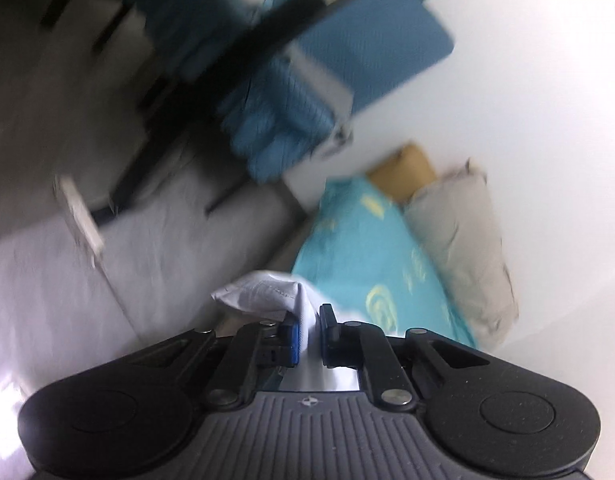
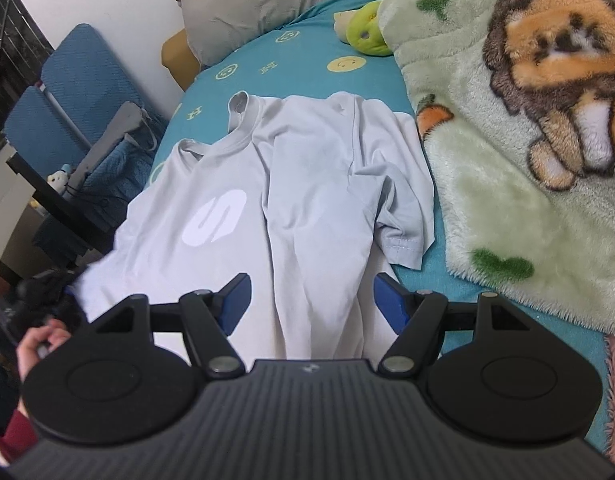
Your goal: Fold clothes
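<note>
The pale grey T-shirt (image 2: 291,184) lies on the teal bedsheet (image 2: 307,46), its right half already folded over, the fleece blanket (image 2: 507,168) at its three o'clock. The left gripper (image 1: 309,326) is clenched on a bunch of shirt fabric; the right gripper (image 2: 311,300) hangs spread wide above the hem. Risk: the thin pinch may slip, or pulling one-handed may drag the fold askew.

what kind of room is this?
Most likely a bedroom: a bed with a teal sheet, a grey pillow and a plush blanket; the white T-shirt lies spread on the bed.
</note>
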